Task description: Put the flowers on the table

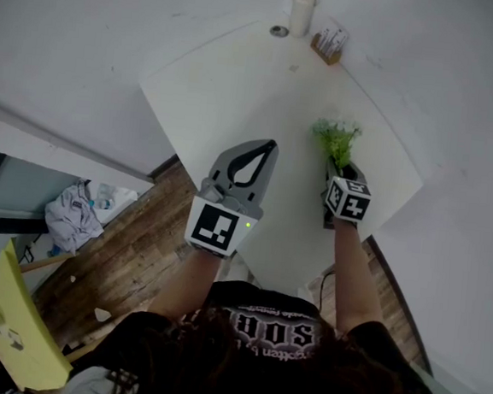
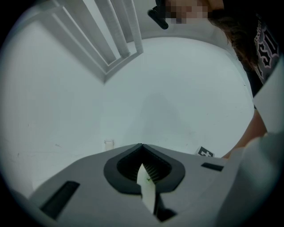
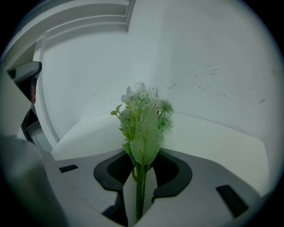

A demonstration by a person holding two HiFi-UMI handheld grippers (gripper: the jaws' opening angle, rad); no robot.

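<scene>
head view: white table (image 1: 239, 88) with a cup (image 1: 302, 12) and a small card holder (image 1: 330, 43) at its far corner; both grippers over the near part. flowers (image 1: 336, 138) stick out ahead of the right gripper (image 1: 345, 171), above the tabletop.

right gripper view adds what the head view hides: green stems of the flowers (image 3: 144, 119) run between the jaws of the right gripper (image 3: 142, 156), jaws slightly apart, pale gap either side of the stems.

left gripper view: left gripper (image 2: 141, 145) tips pressed together, nothing between them.
</scene>
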